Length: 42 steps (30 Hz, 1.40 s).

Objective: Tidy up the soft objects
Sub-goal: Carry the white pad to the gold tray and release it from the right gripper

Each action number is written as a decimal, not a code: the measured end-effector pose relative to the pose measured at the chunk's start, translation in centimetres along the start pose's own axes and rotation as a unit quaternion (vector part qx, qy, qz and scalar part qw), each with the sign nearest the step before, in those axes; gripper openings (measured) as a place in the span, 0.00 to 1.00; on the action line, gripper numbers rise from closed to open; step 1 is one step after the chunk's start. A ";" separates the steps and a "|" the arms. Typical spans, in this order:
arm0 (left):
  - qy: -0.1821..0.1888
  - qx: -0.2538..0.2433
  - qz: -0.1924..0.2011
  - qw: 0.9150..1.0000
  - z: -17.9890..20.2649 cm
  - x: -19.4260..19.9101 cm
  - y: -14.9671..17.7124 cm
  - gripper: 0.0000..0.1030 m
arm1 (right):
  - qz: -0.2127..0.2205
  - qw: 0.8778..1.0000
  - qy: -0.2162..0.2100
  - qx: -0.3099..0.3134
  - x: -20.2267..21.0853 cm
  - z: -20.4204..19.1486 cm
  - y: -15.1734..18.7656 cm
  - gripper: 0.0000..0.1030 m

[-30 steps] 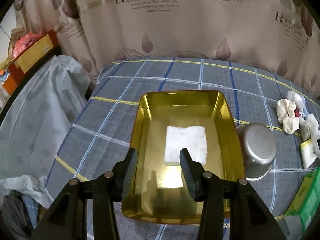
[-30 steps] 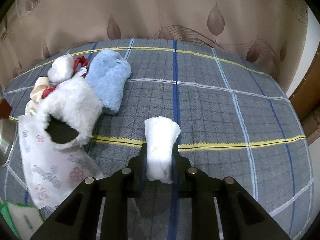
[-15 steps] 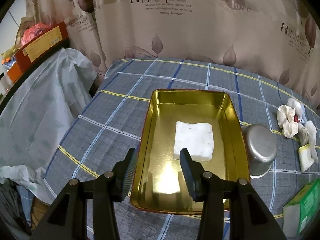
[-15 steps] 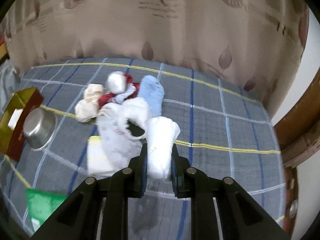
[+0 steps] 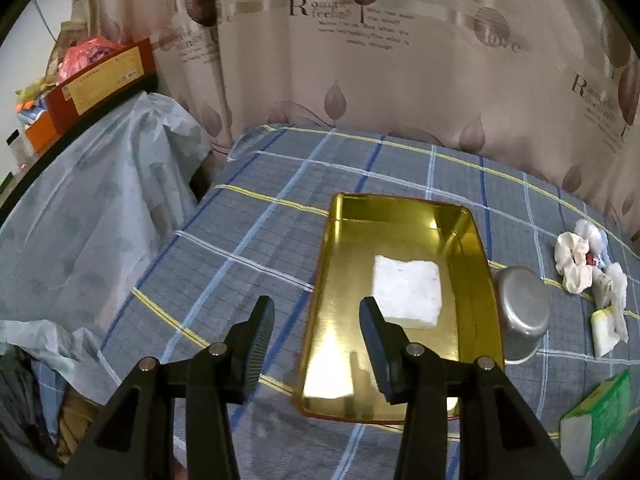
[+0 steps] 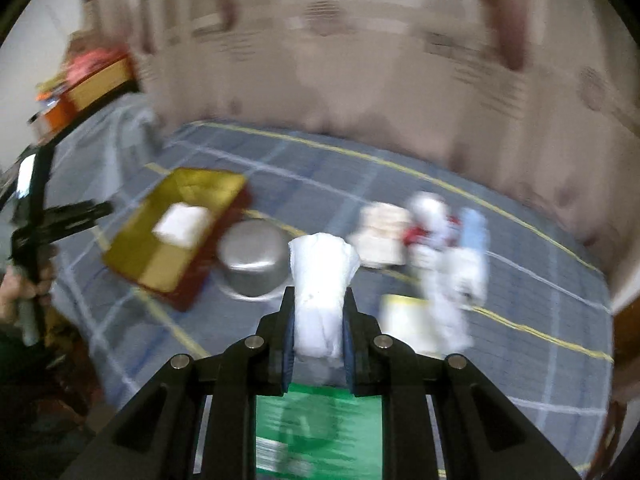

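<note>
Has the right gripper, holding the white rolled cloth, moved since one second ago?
Yes. The right gripper with the white rolled cloth swung left; the gold metal tray now appears.

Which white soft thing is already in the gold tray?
The flat square white pad, lying alone in the shiny gold tray. The other soft things are outside it.

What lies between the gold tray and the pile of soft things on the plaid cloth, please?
An upturned metal bowl stands there, against the gold tray and short of the pile of soft things; the left wrist view shows it clearly.
</note>
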<state>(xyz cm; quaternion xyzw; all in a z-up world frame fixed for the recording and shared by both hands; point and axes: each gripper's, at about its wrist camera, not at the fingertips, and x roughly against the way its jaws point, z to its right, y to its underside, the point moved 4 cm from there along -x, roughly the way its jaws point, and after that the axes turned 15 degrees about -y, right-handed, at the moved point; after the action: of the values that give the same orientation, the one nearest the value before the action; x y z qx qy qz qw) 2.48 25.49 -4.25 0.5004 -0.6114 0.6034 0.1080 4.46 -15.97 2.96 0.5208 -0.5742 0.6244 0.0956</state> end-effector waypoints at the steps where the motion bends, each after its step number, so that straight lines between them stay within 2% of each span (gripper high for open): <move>1: -0.007 0.003 0.004 1.000 -0.4 0.2 -0.1 0.44 | -0.004 1.000 -0.012 0.007 -0.7 -1.1 -0.2 0.17; 5: -0.017 0.006 0.010 1.000 -1.4 0.5 -0.6 0.44 | -0.025 0.996 -0.073 0.035 -4.5 -6.6 -1.2 0.17; 12: -0.035 0.020 0.018 0.999 -3.4 0.7 -1.2 0.44 | -0.046 0.988 -0.128 0.079 -10.0 -13.8 -3.2 0.18; 18: -0.037 0.037 0.007 0.999 -5.0 0.2 -1.4 0.44 | -0.066 0.984 -0.129 0.102 -14.7 -17.2 -4.3 0.19; 29: -0.037 0.060 -0.007 0.997 -6.4 -0.6 -1.5 0.44 | -0.101 0.983 -0.128 0.082 -21.2 -18.1 -3.9 0.21; 32: -0.035 0.059 -0.013 0.998 -6.2 -0.8 -1.4 0.44 | -0.105 0.983 -0.125 0.081 -22.1 -18.1 -3.8 0.28; 34: -0.032 0.059 -0.016 0.998 -6.1 -0.9 -1.3 0.44 | -0.107 0.984 -0.122 0.079 -22.7 -18.0 -3.6 0.46; 35: -0.032 0.058 -0.017 0.998 -6.0 -1.0 -1.2 0.44 | -0.107 0.983 -0.125 0.076 -22.8 -18.1 -3.6 0.60; 36: -0.032 0.057 -0.018 0.998 -6.0 -1.0 -1.2 0.44 | -0.106 0.984 -0.126 0.075 -23.0 -18.0 -3.6 0.63; 42: -0.030 0.053 -0.018 0.998 -5.6 -1.0 -1.1 0.44 | -0.093 0.985 -0.122 0.077 -22.6 -18.3 -3.8 0.65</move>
<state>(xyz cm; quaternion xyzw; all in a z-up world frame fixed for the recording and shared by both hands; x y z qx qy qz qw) 1.14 30.95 -2.88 0.5339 -0.5724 0.6179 0.0738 7.20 10.96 -8.20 0.6502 -0.4807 0.5868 0.0421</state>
